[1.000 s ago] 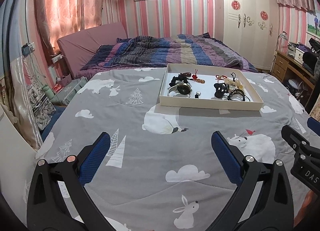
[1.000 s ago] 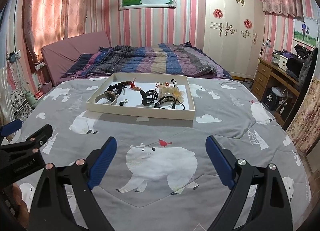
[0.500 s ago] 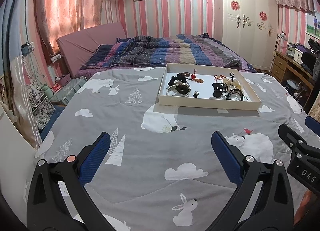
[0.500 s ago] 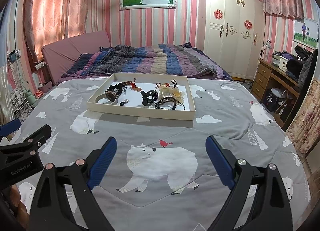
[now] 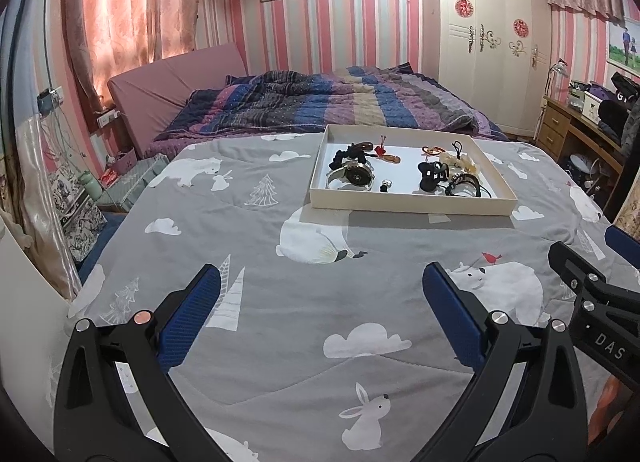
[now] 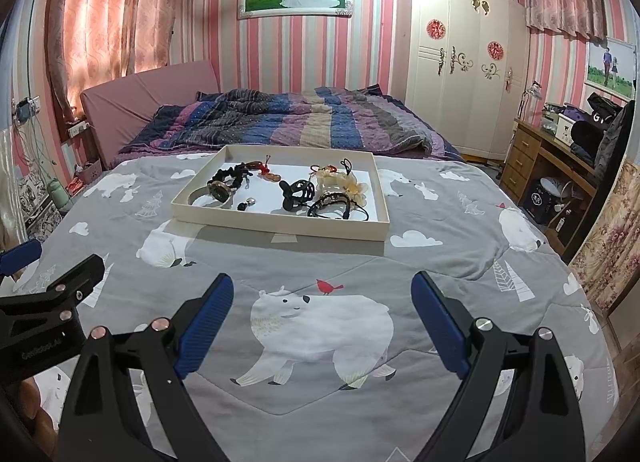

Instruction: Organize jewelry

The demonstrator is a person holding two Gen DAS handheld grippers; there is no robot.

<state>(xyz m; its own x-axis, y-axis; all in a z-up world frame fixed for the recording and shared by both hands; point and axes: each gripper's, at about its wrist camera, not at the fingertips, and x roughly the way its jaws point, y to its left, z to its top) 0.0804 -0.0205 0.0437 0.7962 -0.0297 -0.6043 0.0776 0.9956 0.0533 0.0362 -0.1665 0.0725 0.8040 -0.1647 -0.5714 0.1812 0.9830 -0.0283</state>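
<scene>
Hard to make out in the shallow cream tray (image 5: pixel 408 207): a tangle of small pieces, some too small to name; cut off at the lower right edge of the left wrist view, the right gripper (image 5: pixel 592 262), only part of one black arm and a blue pad showing there.

Lying in the tray, at its left end, a round-faced wristwatch (image 5: pixel 352 178) with a black scrunchie (image 5: pixel 348 154) just behind; near the tray's middle, a small ring (image 5: pixel 386 183) on the white floor; toward its right end, a black claw clip (image 5: pixel 430 176), a pale fabric flower piece (image 6: pixel 344 182) and dark looped bands (image 6: pixel 334 204).

Resting flat on a grey quilt (image 6: pixel 440 262) printed with polar bears, rabbits and clouds, well ahead of both grippers.

Left gripper (image 5: pixel 320 302) spread wide, holding nothing, ribbed blue pads (image 5: pixel 192 314) on black arms; right gripper (image 6: pixel 322 306) likewise wide and empty over the quilt, short of the tray.
</scene>
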